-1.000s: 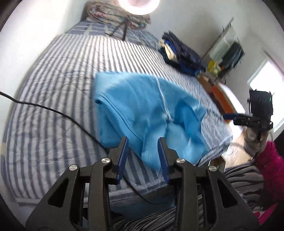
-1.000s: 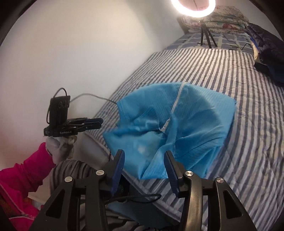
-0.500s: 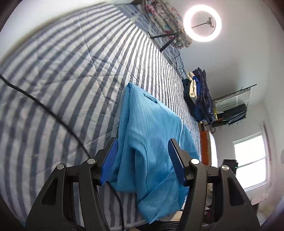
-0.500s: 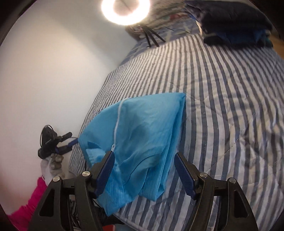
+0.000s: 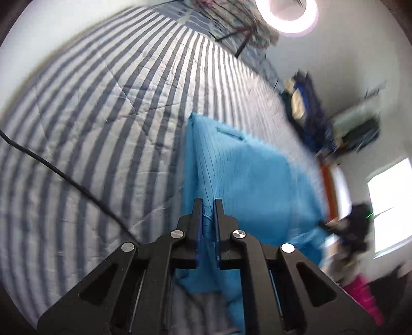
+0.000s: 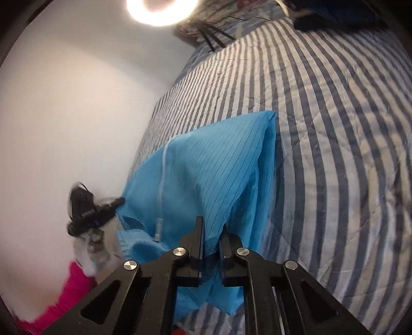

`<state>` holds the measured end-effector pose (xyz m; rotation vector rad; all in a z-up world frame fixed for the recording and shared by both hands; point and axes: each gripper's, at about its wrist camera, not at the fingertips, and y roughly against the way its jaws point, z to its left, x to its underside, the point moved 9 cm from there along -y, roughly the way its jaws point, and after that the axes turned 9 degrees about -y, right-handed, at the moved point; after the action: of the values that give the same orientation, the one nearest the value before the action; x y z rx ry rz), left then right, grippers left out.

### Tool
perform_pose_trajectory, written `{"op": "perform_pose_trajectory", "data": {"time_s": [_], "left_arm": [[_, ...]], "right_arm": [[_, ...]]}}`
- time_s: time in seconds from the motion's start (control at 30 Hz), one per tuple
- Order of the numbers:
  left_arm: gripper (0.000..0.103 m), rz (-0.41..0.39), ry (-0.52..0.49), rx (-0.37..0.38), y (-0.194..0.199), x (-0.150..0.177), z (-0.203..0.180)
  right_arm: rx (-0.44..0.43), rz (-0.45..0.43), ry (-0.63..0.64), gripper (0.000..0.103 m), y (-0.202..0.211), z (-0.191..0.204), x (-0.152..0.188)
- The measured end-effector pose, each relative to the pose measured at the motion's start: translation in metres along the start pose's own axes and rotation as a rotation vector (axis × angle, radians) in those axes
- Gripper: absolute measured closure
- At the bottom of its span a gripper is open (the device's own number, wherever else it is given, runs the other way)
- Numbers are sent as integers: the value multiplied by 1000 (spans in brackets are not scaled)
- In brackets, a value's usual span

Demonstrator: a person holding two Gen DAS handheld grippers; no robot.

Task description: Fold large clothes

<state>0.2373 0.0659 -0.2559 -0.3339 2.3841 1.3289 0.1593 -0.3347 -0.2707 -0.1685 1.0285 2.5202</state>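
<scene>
A bright blue pinstriped garment [image 5: 247,175] with a white zipper lies partly folded at the near edge of a striped bed. My left gripper [image 5: 208,203] is shut on the near left edge of the blue cloth. In the right wrist view the same blue garment [image 6: 216,175] stretches away from me, and my right gripper [image 6: 212,226] is shut on its near right edge. The left gripper [image 6: 119,200] shows there too, pinching the far corner of the cloth, held by a gloved hand with a pink sleeve [image 6: 69,291].
The bed has a blue and white striped quilt [image 5: 97,116]. A black cable [image 5: 64,177] runs across it on the left. A ring light [image 5: 285,15] on a tripod stands at the far end. Dark folded clothes [image 5: 306,110] are piled at the far right, by a window [image 5: 388,206].
Both grippers came down onto the near edge of the blue garment and went from wide open to shut on the cloth. Both views rolled.
</scene>
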Motion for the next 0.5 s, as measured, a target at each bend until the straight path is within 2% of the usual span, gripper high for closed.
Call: {"op": "perform_pose_trajectory", "data": {"time_s": [0.13,0.23,0.3,0.37,0.43,0.5], "left_arm": [[98,79,-88,-99,-31,24,-1],[97,67,-105,-122,-31,27,-5],[94,54,-126,-140,-22,25,-9],[89,27,-165,-179,-9,21,-14],[89,-8,-189,-200,6,16,-21],[89,-31,-205,-170,18,13,-33]], "right_arm": [[137,60,23,99,-27,-19,13],[142,49,14,99,-33,-18,11],[156,46,30,85,-26,-13,12],[213,5,82,74,-4,-8,13],[240,-48,145,74,15,5,13],[170,-73,190,72,28,26,18]]}}
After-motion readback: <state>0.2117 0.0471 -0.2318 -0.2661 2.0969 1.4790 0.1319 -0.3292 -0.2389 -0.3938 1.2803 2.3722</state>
